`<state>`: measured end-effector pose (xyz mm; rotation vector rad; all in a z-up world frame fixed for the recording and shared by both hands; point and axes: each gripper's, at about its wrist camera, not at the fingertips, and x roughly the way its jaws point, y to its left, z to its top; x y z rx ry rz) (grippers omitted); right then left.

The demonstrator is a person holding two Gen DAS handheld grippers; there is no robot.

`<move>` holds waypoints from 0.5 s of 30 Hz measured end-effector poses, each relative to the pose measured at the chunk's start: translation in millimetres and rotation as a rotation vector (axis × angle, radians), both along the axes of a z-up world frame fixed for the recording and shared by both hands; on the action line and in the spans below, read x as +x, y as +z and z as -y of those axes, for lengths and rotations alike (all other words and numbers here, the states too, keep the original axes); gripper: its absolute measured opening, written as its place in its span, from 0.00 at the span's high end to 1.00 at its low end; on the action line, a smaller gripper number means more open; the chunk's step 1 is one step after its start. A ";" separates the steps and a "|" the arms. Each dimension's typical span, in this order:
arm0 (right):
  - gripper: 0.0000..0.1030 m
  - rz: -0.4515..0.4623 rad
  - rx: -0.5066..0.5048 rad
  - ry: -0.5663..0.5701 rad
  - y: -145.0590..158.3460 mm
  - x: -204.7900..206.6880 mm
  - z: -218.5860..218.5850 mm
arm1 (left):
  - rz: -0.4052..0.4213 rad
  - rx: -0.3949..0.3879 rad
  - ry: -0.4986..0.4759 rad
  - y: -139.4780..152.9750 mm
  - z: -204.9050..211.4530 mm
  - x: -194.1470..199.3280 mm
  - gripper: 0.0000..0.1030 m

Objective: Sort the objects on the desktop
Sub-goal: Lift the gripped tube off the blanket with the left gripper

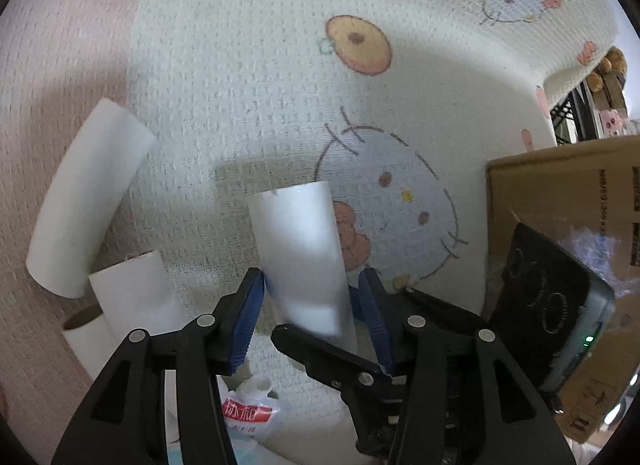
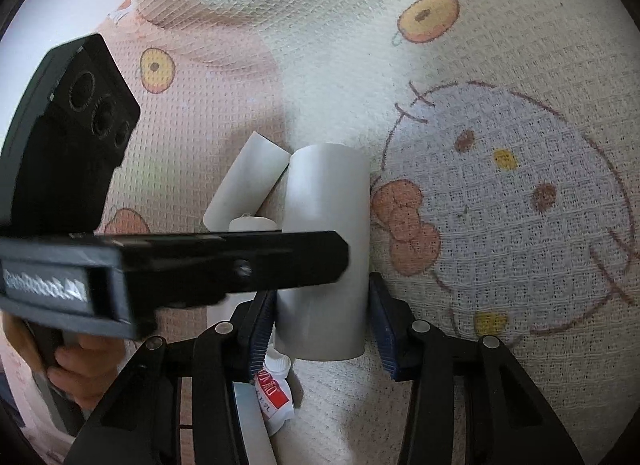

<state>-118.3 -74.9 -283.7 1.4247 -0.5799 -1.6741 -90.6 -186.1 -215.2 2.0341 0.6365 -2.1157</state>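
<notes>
White plastic tube (image 1: 304,257) stands between the blue pads of both tools at once, over the cartoon-print cloth (image 1: 280,65). In the left wrist view the left gripper (image 1: 316,321) has its fingers spread to about the tube's width, with the right gripper's black finger crossing in front; whether it is pinching the tube I cannot tell. In the right wrist view the right gripper (image 2: 324,321) brackets the same tube with a visible gap on the right side, so it looks open. Two more tubes (image 1: 88,201) lie to the left, a small red-labelled squeeze tube (image 1: 250,413) lies near, and a cardboard box (image 1: 560,201) sits right. For a clean handover, one tool should close squarely on the tube before the other lets go.
</notes>
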 end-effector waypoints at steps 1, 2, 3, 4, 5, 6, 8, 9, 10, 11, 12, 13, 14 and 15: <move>0.60 0.004 0.000 0.002 0.0 -0.2 -0.6 | -0.006 -0.008 0.006 -1.6 0.0 0.7 0.51; 0.60 0.011 0.000 0.001 -0.2 -0.8 -0.8 | -0.008 -0.016 0.012 -2.9 -0.9 1.9 0.53; 0.60 0.015 0.001 -0.002 -0.4 -1.1 -0.7 | -0.014 -0.018 0.017 -3.0 -0.7 2.5 0.53; 0.60 0.012 0.002 -0.003 -0.1 -0.7 -0.6 | -0.019 -0.020 0.018 -2.1 -1.0 3.3 0.53; 0.60 0.006 0.006 -0.003 0.6 0.0 -0.1 | -0.024 -0.024 0.016 -1.6 -1.6 4.3 0.53; 0.60 0.001 0.012 -0.003 1.3 0.4 0.2 | -0.030 -0.029 0.013 -2.2 -3.4 3.9 0.53; 0.60 0.003 0.036 -0.003 3.9 1.0 2.1 | -0.036 -0.035 0.008 -1.2 -4.8 4.9 0.54; 0.60 0.002 0.051 0.000 6.0 1.1 3.4 | -0.038 -0.034 0.008 -1.9 -6.1 4.5 0.54; 0.60 -0.003 0.068 0.003 8.4 1.0 4.7 | -0.042 -0.033 0.006 -1.3 -6.1 5.6 0.54; 0.60 -0.013 0.085 0.006 10.7 2.2 6.2 | -0.045 -0.032 0.006 -1.4 -7.5 5.5 0.54; 0.60 -0.032 0.104 0.011 13.5 4.4 7.9 | -0.046 -0.027 0.009 -0.8 -7.3 6.9 0.54; 0.60 -0.048 0.113 0.016 14.7 6.6 8.5 | -0.049 -0.027 0.008 0.3 -7.2 7.8 0.54; 0.60 -0.068 0.123 0.023 16.6 8.8 9.3 | -0.052 -0.028 0.005 1.8 -7.4 9.2 0.54; 0.60 -0.091 0.138 0.033 19.7 11.3 10.8 | -0.054 -0.029 0.003 3.7 -7.1 11.0 0.54</move>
